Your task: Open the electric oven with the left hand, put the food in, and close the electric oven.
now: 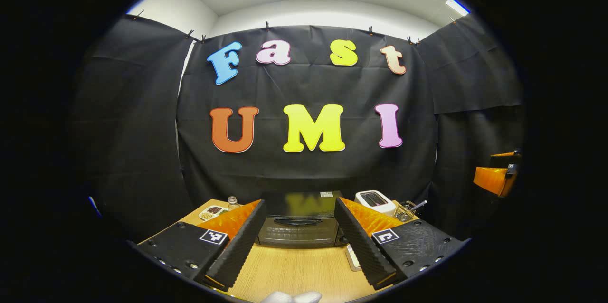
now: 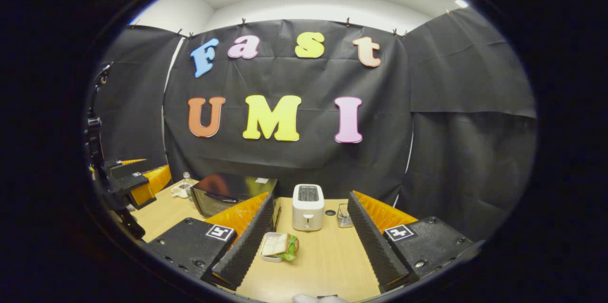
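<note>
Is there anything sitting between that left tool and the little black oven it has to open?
Nothing visible. In the left gripper view, the open left tool points straight at the oven, door shut, with bare wooden table between them. The toaster stands off to the side.

Glossy black oven (image 1: 299,222); matt wood table (image 1: 294,269); ribbed gripper pads (image 1: 237,241).

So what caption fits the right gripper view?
Open right gripper faces a sandwich tray, white toaster and shut oven.
</note>
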The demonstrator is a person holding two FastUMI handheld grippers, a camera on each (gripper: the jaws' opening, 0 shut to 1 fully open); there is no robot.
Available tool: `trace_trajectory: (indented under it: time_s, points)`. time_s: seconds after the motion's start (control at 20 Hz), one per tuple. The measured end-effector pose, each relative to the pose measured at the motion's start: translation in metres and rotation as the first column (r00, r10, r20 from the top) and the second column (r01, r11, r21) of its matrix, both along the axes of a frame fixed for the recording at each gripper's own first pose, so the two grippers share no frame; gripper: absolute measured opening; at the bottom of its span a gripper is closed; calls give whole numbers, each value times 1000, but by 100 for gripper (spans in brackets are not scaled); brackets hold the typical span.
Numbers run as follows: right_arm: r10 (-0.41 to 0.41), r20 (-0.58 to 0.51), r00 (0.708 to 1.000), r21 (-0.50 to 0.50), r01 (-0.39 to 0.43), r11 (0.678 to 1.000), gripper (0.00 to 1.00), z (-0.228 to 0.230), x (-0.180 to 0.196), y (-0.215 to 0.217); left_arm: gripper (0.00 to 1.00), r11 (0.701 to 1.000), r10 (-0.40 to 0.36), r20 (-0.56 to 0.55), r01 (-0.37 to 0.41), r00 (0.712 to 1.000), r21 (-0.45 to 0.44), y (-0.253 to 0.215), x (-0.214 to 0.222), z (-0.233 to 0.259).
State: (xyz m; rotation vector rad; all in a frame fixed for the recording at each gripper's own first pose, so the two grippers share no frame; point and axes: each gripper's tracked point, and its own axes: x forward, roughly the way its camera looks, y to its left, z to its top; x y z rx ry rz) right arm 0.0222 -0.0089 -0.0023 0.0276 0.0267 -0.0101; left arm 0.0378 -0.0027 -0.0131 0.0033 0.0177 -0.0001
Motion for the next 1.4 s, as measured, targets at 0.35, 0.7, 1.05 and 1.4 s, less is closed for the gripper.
trace_trajectory:
  time_s: [0.35, 0.7, 1.05, 1.4]
  points:
    - [-49, -49, 998, -3, 49, 999, 92, -12, 1, -20, 95, 999, -46, -47, 45, 998, -12, -16, 74, -50]
    - [-159, -96, 983, -21, 158, 987, 92, -22, -10, -50, 95, 1000, -11, -224, 7, 975, -17, -4, 174, -137]
    - [-232, -145, 962, -13, 232, 973, 100, -41, -19, -64, 97, 999, 17, -291, -7, 956, 35, 8, 219, -181]
    - [-224, -161, 961, 11, 228, 974, 100, -48, -19, -62, 97, 999, 23, -322, -13, 947, 33, 7, 210, -187]
